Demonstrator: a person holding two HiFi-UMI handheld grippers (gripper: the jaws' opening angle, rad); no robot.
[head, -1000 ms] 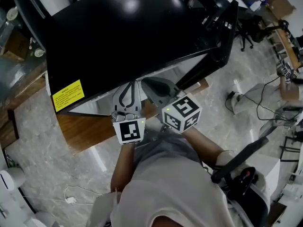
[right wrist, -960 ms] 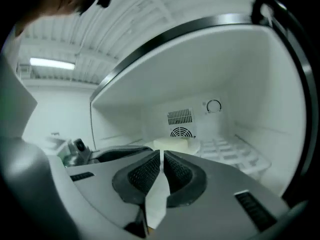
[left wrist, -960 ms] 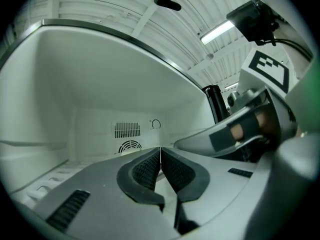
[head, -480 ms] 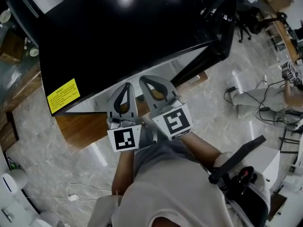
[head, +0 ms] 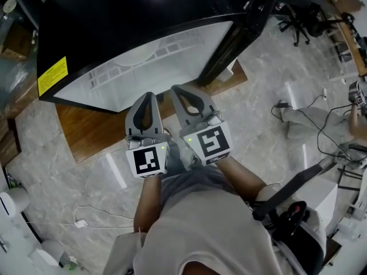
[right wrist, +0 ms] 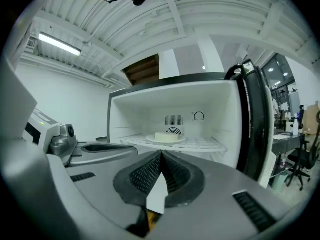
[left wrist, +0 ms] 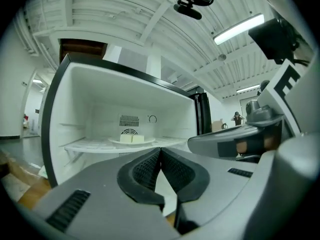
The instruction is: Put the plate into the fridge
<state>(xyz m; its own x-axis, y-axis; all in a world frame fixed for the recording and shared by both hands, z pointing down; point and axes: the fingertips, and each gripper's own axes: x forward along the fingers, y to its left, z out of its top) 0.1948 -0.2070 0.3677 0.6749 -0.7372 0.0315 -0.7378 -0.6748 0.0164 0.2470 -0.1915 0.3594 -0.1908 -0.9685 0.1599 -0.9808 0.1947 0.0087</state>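
- Plate (right wrist: 165,138), carrying pale blocks, perhaps butter, sits on the fridge (right wrist: 220,99) shelf.
- Left gripper (left wrist: 160,150) and right gripper (right wrist: 161,154): jaws together, empty.
- Swing door (head: 246,33) shut gently.

It looks like a lab or workshop: a lone fridge (head: 143,16) stands on a wooden board (head: 97,130) on a stone floor (head: 57,176). Around it are a loose cable (head: 81,223) and an office chair (head: 298,23), with a strip light (left wrist: 239,28) overhead.
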